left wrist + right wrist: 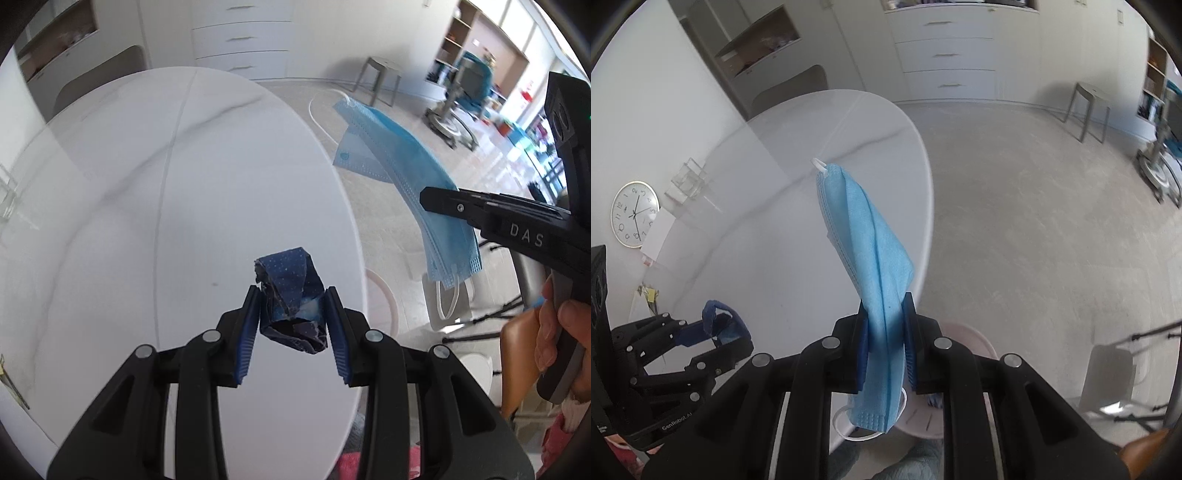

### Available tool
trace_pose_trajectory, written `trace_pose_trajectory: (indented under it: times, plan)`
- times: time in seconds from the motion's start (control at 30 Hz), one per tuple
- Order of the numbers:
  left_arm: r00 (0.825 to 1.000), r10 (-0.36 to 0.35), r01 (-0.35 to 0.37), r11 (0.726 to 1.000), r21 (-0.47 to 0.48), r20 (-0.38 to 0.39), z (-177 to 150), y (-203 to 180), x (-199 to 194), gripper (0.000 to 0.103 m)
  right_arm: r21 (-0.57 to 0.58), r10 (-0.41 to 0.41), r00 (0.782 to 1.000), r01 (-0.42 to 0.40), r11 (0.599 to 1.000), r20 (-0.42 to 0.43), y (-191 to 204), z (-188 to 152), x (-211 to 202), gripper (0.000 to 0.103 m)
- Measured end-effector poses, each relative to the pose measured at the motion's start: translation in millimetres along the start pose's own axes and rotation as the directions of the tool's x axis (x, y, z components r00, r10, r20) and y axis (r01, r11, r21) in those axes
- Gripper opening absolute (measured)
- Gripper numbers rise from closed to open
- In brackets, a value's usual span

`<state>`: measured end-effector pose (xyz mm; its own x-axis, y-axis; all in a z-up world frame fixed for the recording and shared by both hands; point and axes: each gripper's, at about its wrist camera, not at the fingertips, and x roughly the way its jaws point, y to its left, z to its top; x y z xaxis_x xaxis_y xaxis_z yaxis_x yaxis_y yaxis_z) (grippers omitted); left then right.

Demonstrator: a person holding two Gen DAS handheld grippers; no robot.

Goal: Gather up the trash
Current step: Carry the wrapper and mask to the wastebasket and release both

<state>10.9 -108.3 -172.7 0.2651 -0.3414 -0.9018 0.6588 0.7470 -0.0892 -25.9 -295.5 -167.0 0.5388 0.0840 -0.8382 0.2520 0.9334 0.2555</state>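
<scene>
In the left wrist view, the left tool point(291, 295) is clenched on a crumpled dark blue wrapper point(291, 310), held above the near part of the white oval worktop point(147, 221). To the right, past the worktop edge, the right tool point(430, 199) grips a light blue face mask point(399, 158) above the floor.

In the right wrist view, the right tool point(885, 325) is closed tight on the folded face mask point(871, 251); its white ear loop point(849, 432) hangs near. At the left, the left tool point(726, 332) carries the wrapper point(720, 321). A clock point(634, 214) lies at the far left.
</scene>
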Motion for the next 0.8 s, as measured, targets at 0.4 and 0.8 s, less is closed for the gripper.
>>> trace_pose_trajectory:
  times: [0.4,0.8]
  plan:
    - [0.99,-0.085,0.101,0.984,0.145,-0.109,-15,-109,31,0.035,0.165,-0.073,0.997,0.078,0.983,-0.039,-86,-95,-35,0.018]
    - [0.964,-0.074,0.104,0.989,0.108,-0.255,-16,-156,127,0.046,0.19,-0.103,0.99,0.12,0.974,-0.093,-151,-111,-41,0.019]
